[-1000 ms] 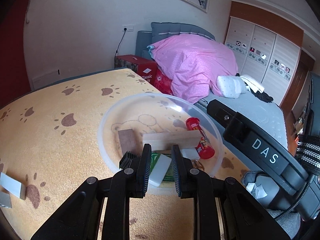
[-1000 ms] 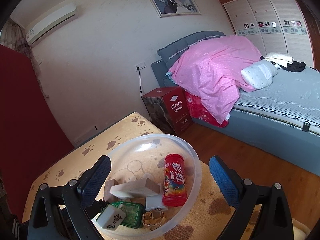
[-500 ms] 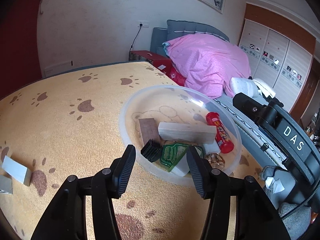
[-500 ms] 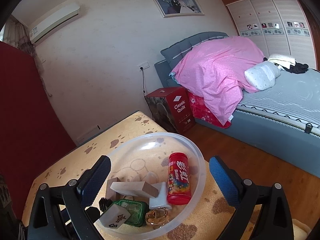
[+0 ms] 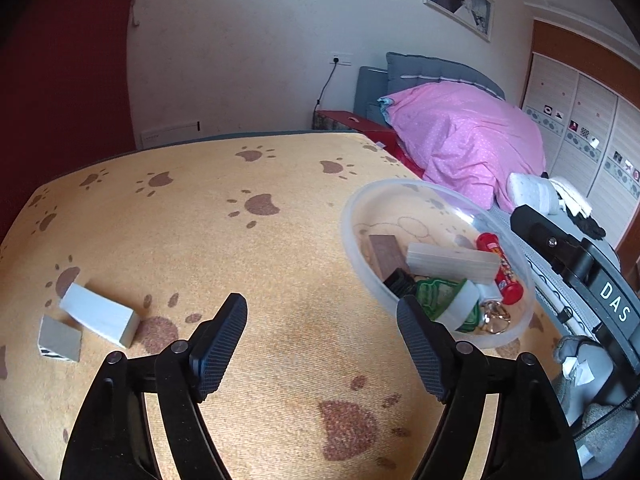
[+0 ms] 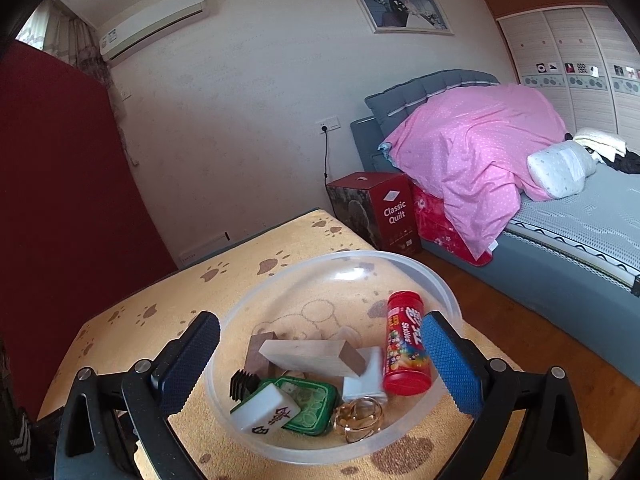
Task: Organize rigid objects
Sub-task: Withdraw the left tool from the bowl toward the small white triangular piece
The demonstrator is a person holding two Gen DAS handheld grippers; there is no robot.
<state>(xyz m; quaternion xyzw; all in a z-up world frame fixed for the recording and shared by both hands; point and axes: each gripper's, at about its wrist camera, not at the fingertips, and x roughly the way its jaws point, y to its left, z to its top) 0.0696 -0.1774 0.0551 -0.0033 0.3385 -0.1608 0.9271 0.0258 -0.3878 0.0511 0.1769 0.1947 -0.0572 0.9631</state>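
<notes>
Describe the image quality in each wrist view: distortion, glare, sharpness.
Left wrist view: strong fisheye bending, black vignette corners, the paw-print tablecloth edge curves; soft daylight, faint shadows. Right wrist view: same bulge, wardrobe lines bow; small glare spots on the clear bowl; the mahjong tile reads sharp.

Paw-print table (image 5: 248, 264): clear bowl (image 5: 352, 240), two grey blocks (image 5: 98, 314) apart.
</notes>
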